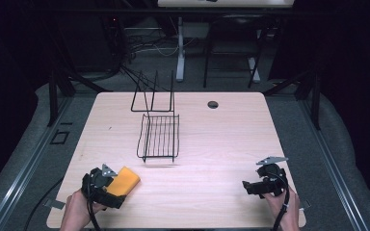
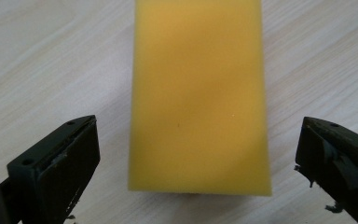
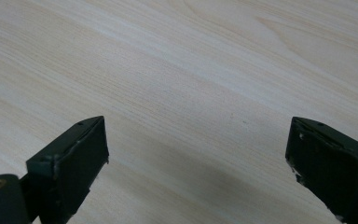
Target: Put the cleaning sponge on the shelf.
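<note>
The left tongs (image 2: 196, 154) stand wide open around the near end of the yellow sponge (image 2: 198, 93), a soft, smooth rectangular block lying flat on the pale wood-grain counter (image 2: 51, 60). The grasp looks about to begin; next, the jaws must close evenly on its long sides. The right tongs (image 3: 196, 149), also wide open and empty, hover over bare counter, well apart from the black wire rack (image 1: 159, 137).

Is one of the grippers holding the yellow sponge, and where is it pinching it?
Nothing is held. The left gripper is open, its jaws standing apart on either side of the yellow sponge without touching it. The right gripper is open over the bare table.
</note>
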Motion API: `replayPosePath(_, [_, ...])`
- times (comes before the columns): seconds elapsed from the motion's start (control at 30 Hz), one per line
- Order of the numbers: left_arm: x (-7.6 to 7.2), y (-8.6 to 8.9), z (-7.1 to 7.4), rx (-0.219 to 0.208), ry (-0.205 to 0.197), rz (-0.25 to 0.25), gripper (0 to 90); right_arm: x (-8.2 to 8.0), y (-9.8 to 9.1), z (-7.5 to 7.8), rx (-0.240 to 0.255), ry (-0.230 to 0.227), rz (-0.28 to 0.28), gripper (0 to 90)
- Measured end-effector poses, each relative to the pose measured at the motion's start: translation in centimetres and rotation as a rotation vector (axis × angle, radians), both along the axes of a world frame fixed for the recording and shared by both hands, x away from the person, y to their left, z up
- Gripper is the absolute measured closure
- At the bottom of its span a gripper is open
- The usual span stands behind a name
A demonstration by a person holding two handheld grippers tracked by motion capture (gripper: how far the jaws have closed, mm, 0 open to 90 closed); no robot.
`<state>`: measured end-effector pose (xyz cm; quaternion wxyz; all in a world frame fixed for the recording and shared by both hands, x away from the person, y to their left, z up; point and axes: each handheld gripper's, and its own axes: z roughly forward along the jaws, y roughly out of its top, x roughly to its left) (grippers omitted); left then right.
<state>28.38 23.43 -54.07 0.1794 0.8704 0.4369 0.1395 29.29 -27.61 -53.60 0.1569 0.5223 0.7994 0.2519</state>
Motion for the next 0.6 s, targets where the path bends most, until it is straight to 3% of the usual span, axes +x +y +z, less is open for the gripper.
replayPosePath(0.13, [0.2, 0.2, -0.6, 0.028, 0.025, 0.014, 0.0, 0.0, 0.0, 0.0, 0.001, 0.006, 0.006, 5.5])
replayPosePath(0.2, [0.3, 0.3, -0.6, 0.022, 0.031, 0.016, 0.5, 0.0, 0.0, 0.0, 0.000, 0.007, 0.008, 5.5])
replayPosePath(0.4, [0.4, 0.4, -0.9, 0.021, 0.032, -0.001, 14.6, 0.0, 0.1, 0.0, -0.004, 0.006, 0.007, 5.6])
replayPosePath(0.6, [0.5, 0.4, -1.4, 0.021, 0.053, -0.013, 18.6, -0.1, 0.0, 0.1, -0.002, 0.005, 0.006, 5.8])
